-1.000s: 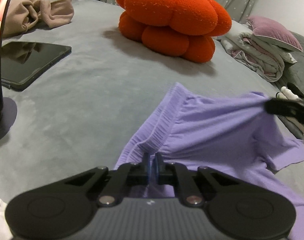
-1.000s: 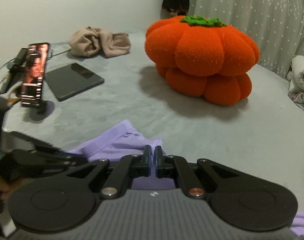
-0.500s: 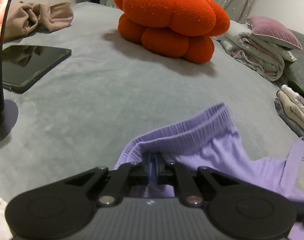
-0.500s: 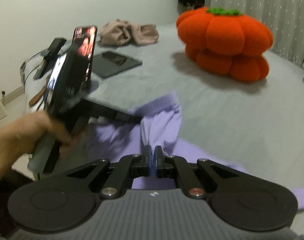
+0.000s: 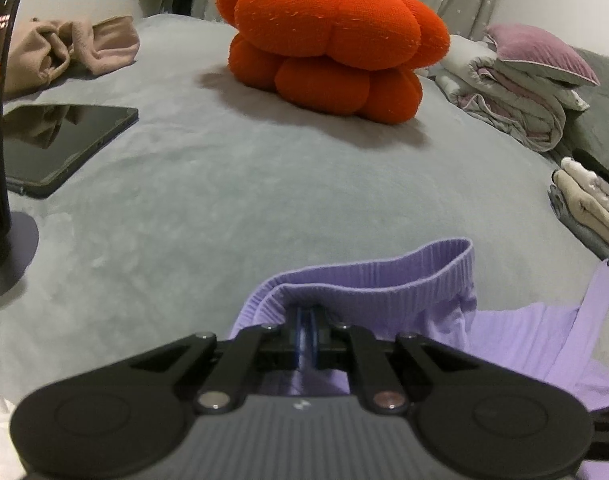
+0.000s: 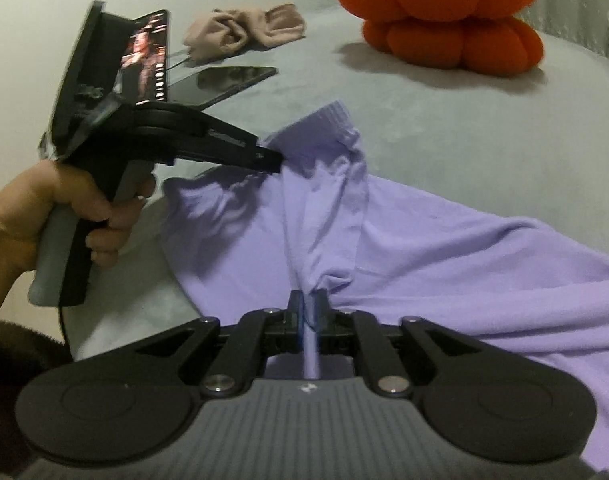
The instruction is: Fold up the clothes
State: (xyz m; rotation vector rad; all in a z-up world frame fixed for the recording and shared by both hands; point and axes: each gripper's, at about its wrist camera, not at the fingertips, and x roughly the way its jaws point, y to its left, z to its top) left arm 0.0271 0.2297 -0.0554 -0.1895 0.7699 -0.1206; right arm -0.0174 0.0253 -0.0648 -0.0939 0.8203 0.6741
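Garment: a lilac knit top [image 6: 444, 240] lies partly spread on the grey bed cover [image 5: 224, 184], rumpled, with its ribbed hem band [image 5: 368, 276] lifted off the cover.
Left gripper [image 5: 306, 332]: pressed together on the ribbed band; the band arches from its tips toward 1 o'clock in the left wrist view. In the right wrist view it comes in from 9 o'clock, held by a hand [image 6: 56, 216], its tip at the band's corner.
Right gripper [image 6: 308, 316]: pinching a gathered ridge of the lilac cloth, which runs up from its tips toward 12 o'clock to the band.
Progress: a fold is under way, as I judge it. One edge is raised between the two grips while the body of the top trails flat toward 3 o'clock. No neat folded shape shows yet; the cloth is creased and uneven.
Left to do: the held edge needs laying over the body and smoothing, and probably more folds after that.
Finished pile: folded clothes [image 5: 588, 204] are stacked at 3 o'clock in the left wrist view, well apart from the top.
Surroundings: an orange pumpkin cushion [image 5: 328, 40] at 12 o'clock, a tablet [image 5: 60, 144] at 10 o'clock.
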